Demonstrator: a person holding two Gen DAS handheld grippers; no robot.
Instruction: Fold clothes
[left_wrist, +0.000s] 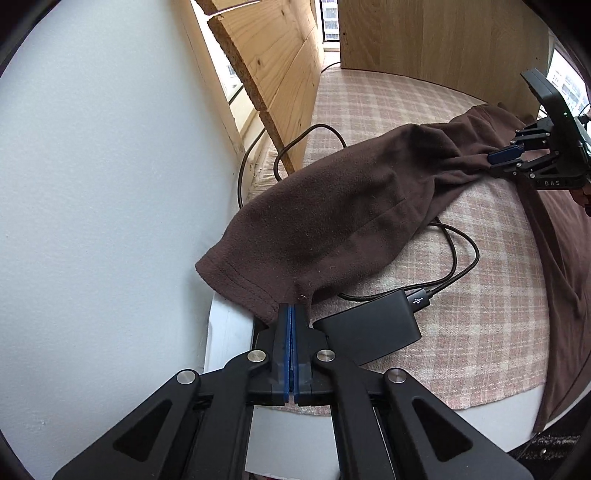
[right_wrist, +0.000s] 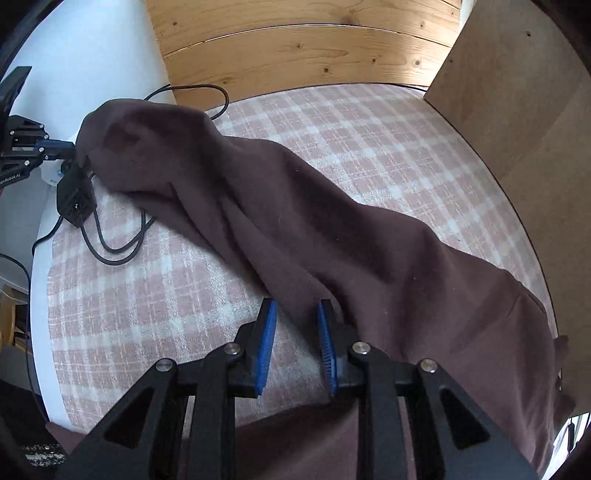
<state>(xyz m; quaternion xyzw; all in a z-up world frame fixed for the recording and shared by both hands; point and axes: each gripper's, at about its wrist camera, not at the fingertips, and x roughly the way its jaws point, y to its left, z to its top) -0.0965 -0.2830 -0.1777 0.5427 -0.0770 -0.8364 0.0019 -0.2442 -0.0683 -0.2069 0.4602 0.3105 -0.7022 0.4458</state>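
A dark brown fleece garment (left_wrist: 332, 206) lies stretched across a pink checked cloth (left_wrist: 472, 317). My left gripper (left_wrist: 293, 308) is shut on its stitched hem at the near left end, lifting that end slightly. In the right wrist view the garment (right_wrist: 332, 229) runs diagonally from the left gripper (right_wrist: 62, 147) at far left down to my right gripper (right_wrist: 297, 304). The right gripper's blue pads (right_wrist: 267, 332) stand apart, with a ridge of the fabric reaching in between them. From the left wrist view the right gripper (left_wrist: 498, 157) sits at the bunched far end.
A black charger box (left_wrist: 369, 328) with a looping black cable (left_wrist: 465, 254) lies on the checked cloth (right_wrist: 147, 314), partly under the garment. A white wall (left_wrist: 92, 184) stands left, pine boards (right_wrist: 295, 48) behind, and a wooden cabinet (right_wrist: 517, 122) on the right.
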